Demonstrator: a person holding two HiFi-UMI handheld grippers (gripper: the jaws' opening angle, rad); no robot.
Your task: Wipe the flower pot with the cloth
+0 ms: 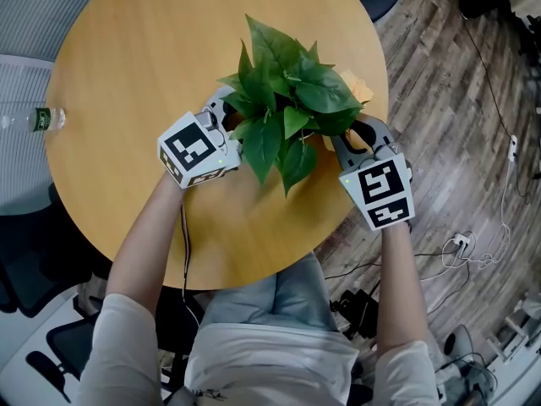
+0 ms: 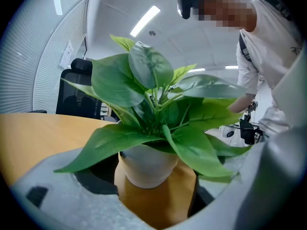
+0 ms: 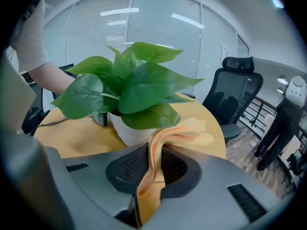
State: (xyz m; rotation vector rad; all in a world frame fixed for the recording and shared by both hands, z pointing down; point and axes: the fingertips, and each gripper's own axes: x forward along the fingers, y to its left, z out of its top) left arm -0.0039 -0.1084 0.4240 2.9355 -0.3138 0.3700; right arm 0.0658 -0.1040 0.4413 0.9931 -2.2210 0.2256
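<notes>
Right gripper view: cloth (image 3: 158,147) is being clenched in R gripper (image 3: 151,176) beside pot (image 3: 125,131). L gripper (image 2: 153,198) jaws are being held apart round pot. Pot's needing bracing while cloth's being pressed flat.

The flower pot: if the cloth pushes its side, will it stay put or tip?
Probably tips easily: the flower pot is small and rounds in toward its base, while the leaves spread beyond it. The smooth table likely lets it slide. The jaws of the left gripper stand either side of it, which should steady it.

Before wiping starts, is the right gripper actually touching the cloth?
Touching. The right gripper view shows the right gripper with its jaws shut on the cloth.
</notes>
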